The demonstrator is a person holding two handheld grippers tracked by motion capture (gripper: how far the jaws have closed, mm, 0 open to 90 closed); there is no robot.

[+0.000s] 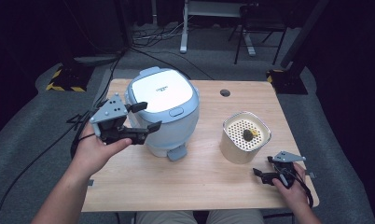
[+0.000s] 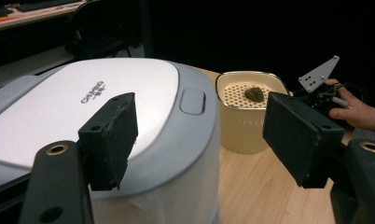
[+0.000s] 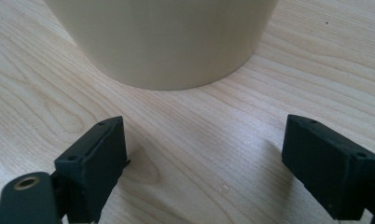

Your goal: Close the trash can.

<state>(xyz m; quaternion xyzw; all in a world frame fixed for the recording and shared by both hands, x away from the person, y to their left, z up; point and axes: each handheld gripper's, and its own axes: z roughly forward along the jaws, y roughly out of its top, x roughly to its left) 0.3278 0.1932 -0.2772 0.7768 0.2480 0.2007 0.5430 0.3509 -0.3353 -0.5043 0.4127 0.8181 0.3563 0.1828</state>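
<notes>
A white and pale blue rice cooker [image 1: 164,107] with its lid down stands at the table's back left. My left gripper [image 1: 147,116] hovers open at its left side, its jaws pointing toward the cooker. In the left gripper view the cooker [image 2: 129,93] lies just beyond the wide-spread left gripper [image 2: 202,135], nothing pressed between the pads. A cream container [image 1: 245,135] with a perforated insert holds a dark lump and a yellow bit. My right gripper [image 1: 262,166] rests low on the table to its right, open and aimed at the container's base [image 3: 167,42]; right gripper [image 3: 204,158] holds nothing.
The wooden table [image 1: 199,186] has a round cable hole [image 1: 225,93] near its back edge. Bare wood lies in front of the cooker and between it and the container. Cables, a yellow-black striped stand base [image 1: 64,86] and furniture legs sit on the floor behind.
</notes>
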